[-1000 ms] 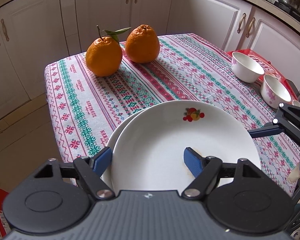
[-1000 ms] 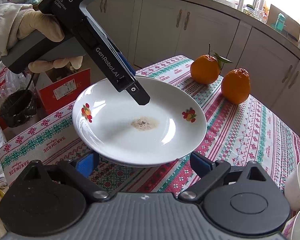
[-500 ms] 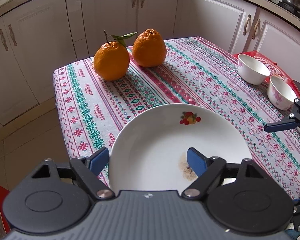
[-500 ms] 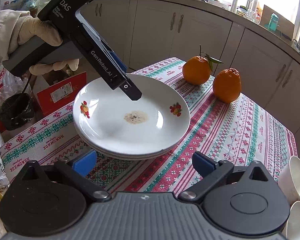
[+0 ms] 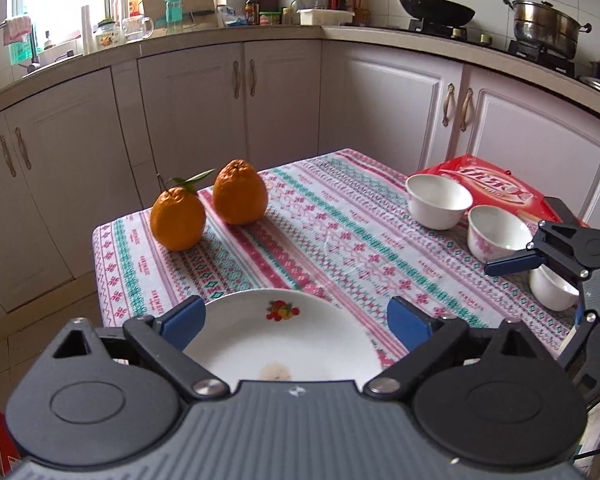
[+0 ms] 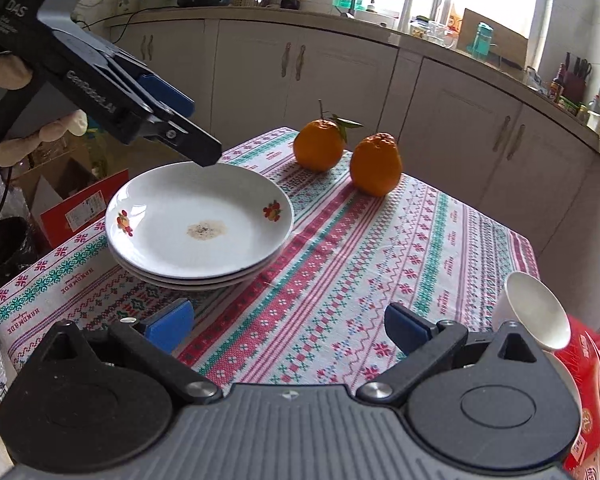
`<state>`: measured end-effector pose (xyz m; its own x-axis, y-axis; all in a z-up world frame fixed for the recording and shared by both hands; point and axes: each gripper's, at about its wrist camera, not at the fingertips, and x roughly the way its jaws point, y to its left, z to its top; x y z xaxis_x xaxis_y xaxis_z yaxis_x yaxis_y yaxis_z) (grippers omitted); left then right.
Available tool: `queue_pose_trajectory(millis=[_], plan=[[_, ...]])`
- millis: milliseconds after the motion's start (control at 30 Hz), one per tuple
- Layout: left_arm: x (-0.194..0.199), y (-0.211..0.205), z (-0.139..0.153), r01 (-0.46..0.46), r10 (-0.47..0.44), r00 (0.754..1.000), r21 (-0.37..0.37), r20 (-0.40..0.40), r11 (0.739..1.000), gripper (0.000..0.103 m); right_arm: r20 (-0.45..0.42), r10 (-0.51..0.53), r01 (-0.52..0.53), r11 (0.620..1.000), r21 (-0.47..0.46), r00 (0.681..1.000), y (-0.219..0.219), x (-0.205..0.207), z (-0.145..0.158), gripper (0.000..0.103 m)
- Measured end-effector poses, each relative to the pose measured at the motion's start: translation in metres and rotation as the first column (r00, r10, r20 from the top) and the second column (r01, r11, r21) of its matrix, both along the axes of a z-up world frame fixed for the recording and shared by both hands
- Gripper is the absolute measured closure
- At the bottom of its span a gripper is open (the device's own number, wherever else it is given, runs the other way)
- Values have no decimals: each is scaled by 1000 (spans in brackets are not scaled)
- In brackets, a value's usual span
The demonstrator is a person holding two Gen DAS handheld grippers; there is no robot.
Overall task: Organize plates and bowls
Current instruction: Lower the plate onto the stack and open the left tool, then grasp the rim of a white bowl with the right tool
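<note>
Three white plates with fruit motifs sit stacked (image 6: 200,220) on the table's near-left corner; the top one has a brown stain. My left gripper (image 5: 296,316) hovers just above the stack's rim, its jaws opening, and the pads touch nothing. From the right wrist view the left gripper (image 6: 192,128) hangs over the far edge of the top plate (image 5: 276,340). My right gripper (image 6: 290,326) is open and empty over the cloth, short of the stack. A plain white bowl (image 5: 438,200), a pink-flowered bowl (image 5: 500,232) and a third bowl (image 5: 552,288) stand at the right.
Two oranges (image 5: 178,220) (image 5: 240,198) rest near the table's far corner. A red box (image 5: 496,184) lies behind the bowls. The patterned tablecloth (image 6: 360,264) ends close to the stack. White cabinets ring the table; a cardboard box (image 6: 68,200) stands on the floor at left.
The left gripper let go of the top plate, opened wide and lifted back. The plate now rests on the stack. The right gripper drew back from under the plates.
</note>
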<state>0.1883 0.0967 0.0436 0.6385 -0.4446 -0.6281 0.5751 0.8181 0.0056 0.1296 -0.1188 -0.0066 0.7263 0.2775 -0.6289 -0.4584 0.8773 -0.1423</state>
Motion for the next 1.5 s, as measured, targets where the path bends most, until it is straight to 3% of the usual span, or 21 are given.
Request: queue_pose_trajectory(millis=[167,367,567,733,833,1000,1267,1367,1500], plan=[[-17,-28,-1,0,0,1000,-34,2,999,2,40,-75,75,997,17,996,-40,-19,9,0],[-36,-68,-23,-14,14,1000,-67,1,998,2,48,-182,181,983,33,982,-95,-43,7,0],[-61,-118,-51,45,-45,999,-95,-2,994,2,34,-277,275,960,54,960,-145,-66,1,0],[-76,-159,-79,116,-124,988,-90,-87,989,2,18,-335,333,939,86,942,-176,-77,-3,0],[-87,-183,-90,164,-171,981,-83,-92,983,3,0,-364,362,926,105,932,-192,-80,-7,0],[-106,-224,-102,237,-237,971,-15,-29,971,3,-54,-390,393,908,144,919,-216,-77,-17,0],[-122,-265,-112,325,-325,946,11,15,946,5,-147,-376,400,893,208,915,-243,-68,-30,2],[-121,-272,-114,333,-333,943,2,12,943,8,-177,-356,391,890,234,917,-248,-63,-31,5],[-117,-276,-116,329,-329,944,-9,6,944,12,-217,-339,388,886,255,915,-256,-55,-35,16]])
